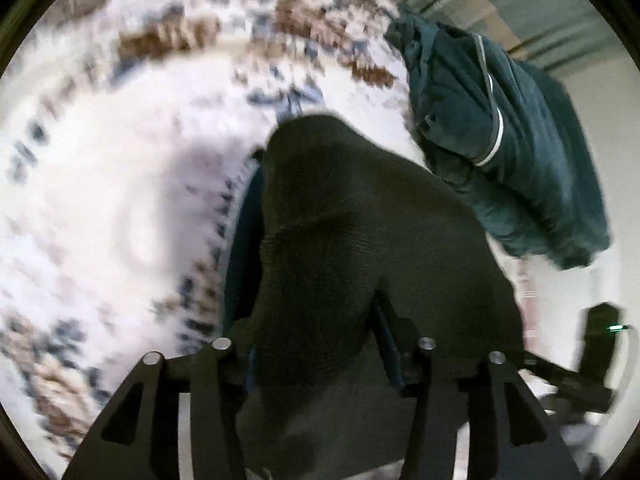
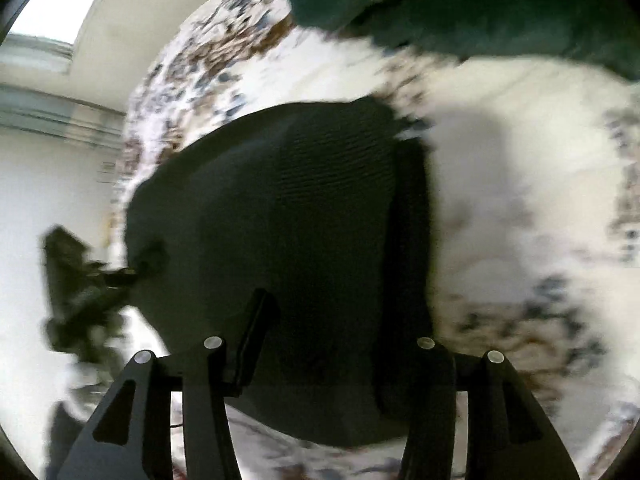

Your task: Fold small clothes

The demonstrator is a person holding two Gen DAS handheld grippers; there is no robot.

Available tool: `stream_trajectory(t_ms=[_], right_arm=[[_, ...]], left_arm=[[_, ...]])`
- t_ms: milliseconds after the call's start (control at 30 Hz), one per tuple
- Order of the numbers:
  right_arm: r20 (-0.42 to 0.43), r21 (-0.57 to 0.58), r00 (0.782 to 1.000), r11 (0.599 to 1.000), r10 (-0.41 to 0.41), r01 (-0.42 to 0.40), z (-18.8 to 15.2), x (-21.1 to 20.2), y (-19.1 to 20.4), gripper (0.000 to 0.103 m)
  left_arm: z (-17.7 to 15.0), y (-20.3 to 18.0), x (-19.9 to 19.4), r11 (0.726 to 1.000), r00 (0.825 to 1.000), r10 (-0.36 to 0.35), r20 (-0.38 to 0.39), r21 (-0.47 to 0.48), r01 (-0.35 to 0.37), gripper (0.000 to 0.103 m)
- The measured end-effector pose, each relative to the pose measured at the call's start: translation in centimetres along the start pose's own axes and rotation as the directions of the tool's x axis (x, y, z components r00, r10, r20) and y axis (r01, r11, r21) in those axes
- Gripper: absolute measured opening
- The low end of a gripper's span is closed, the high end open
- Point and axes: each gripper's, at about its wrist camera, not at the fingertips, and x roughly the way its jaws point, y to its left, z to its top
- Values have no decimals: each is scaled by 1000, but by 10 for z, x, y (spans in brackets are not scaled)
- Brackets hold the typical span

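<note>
A small black knitted garment (image 1: 352,248) hangs between both grippers, lifted above a patterned white rug (image 1: 104,184). My left gripper (image 1: 320,360) is shut on one edge of it; the cloth covers most of the fingers. My right gripper (image 2: 320,344) is shut on the other edge of the same black garment (image 2: 288,216), which fills the middle of the right wrist view. The left gripper also shows in the right wrist view (image 2: 92,280) at the garment's left corner. The right gripper shows at the right edge of the left wrist view (image 1: 592,352).
A dark teal garment (image 1: 512,136) with a pale stripe lies on the rug beyond the black one; it also shows at the top of the right wrist view (image 2: 460,8). The rug (image 2: 520,160) has brown and blue patterning. A wall and window blinds stand behind.
</note>
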Motion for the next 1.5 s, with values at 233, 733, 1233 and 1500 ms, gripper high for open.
stream_trajectory(t_ms=[233,733,1233,1500], right_arm=[[125,-76,946,948,-299,310,-31,-27,19,103],[385,-84,818,866,-428,493,-158,-195,73,103],[633,-84,706,879,-316,469,-346,-441,130,103],[710,-117,663,888,-239,445,-429,-525,135,103]], left_arm=[[-39,-42,-38,969,970,201,139,119,-218,100],[-161,-130,-197,921,887,319,334,112,-373,103],[-305,-201,-397,915,793,272,545,110,-389,103],[-360,-226,-456,924,764,246,596,95,-372,103]])
